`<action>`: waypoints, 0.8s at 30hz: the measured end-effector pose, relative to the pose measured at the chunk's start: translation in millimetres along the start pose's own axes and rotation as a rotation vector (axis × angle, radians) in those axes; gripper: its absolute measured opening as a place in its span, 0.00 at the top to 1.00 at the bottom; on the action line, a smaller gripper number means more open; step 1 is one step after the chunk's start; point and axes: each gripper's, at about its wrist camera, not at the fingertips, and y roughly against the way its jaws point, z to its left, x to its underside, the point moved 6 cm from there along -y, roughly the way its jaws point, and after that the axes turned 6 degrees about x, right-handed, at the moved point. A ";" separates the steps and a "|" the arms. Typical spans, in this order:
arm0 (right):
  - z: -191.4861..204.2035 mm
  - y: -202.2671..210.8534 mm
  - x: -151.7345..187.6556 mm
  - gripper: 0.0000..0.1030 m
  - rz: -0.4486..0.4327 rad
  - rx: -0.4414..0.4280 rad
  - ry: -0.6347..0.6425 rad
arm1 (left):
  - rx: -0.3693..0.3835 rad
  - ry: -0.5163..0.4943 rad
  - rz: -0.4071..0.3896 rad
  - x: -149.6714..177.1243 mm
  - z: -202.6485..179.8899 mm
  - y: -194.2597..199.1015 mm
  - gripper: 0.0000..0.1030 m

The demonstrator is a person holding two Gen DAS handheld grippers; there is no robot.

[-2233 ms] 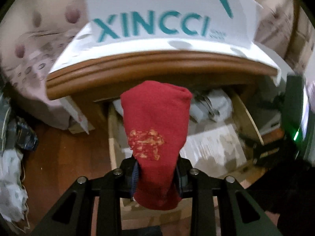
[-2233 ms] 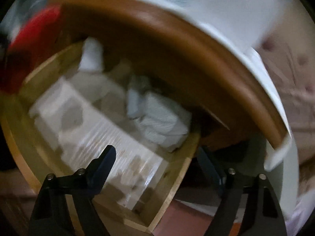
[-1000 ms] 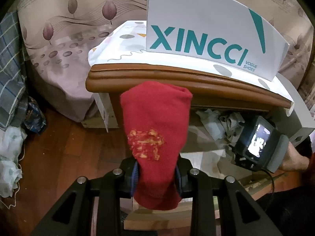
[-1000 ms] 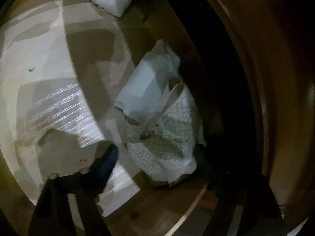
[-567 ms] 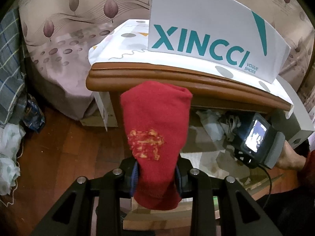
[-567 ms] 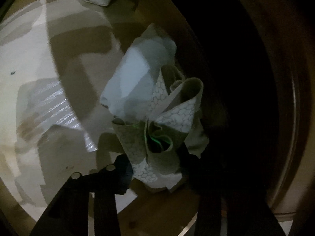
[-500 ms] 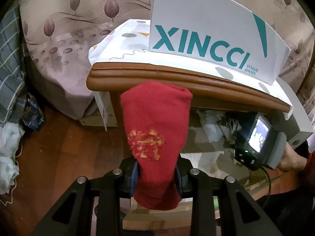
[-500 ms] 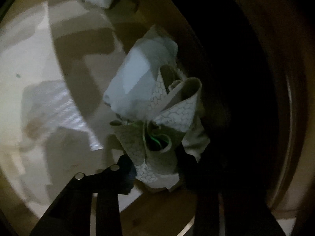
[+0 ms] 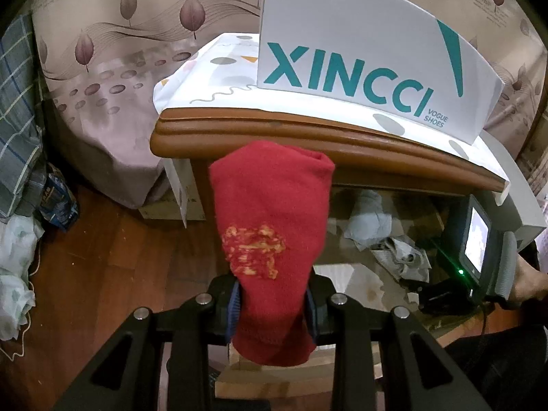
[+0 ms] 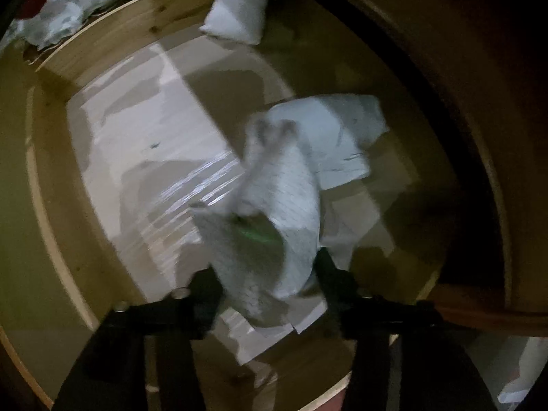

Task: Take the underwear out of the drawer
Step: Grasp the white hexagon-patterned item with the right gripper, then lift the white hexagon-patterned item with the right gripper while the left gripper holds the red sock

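My left gripper [image 9: 272, 304] is shut on a red underwear [image 9: 270, 212] with a gold mark, held upright in front of the nightstand. In the right wrist view my right gripper [image 10: 267, 284] hangs over the open wooden drawer [image 10: 102, 51]. A white patterned underwear [image 10: 274, 219], blurred, bulges between its fingers and is raised off the drawer floor; the jaws are opening. A pale blue folded piece [image 10: 335, 137] lies behind it, and a white folded piece [image 10: 239, 10] sits in the far corner. The left wrist view shows the patterned underwear [image 9: 400, 257] beside the right gripper's screen unit [image 9: 479, 250].
A white XINCCI shoe box [image 9: 359, 54] stands on the nightstand top [image 9: 308, 137] above the drawer. A bed with a leaf-print cover [image 9: 102, 68] is at the left, with bags [image 9: 13, 267] on the wooden floor [image 9: 102, 274]. Shiny paper [image 10: 137, 130] lines the drawer.
The right gripper closed around the patterned underwear and lifted it off the drawer floor, pulling back so more of the drawer shows. The left gripper and the red underwear stayed still.
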 end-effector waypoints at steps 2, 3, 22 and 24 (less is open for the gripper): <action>-0.7 -1.7 -3.0 0.34 -0.011 0.019 0.009 | 0.005 0.001 -0.001 0.2 -0.6 -0.1 0.70; 0.4 -3.1 -8.7 0.34 -0.010 0.024 0.017 | 0.009 0.001 0.000 0.3 -1.0 -0.2 0.70; -18.9 -53.3 -33.0 0.61 0.059 -0.052 0.070 | -0.010 0.011 0.028 3.1 3.5 -8.2 0.70; -20.5 -51.4 -36.1 0.71 0.062 -0.043 0.071 | -0.015 0.007 0.031 3.4 3.4 -9.1 0.70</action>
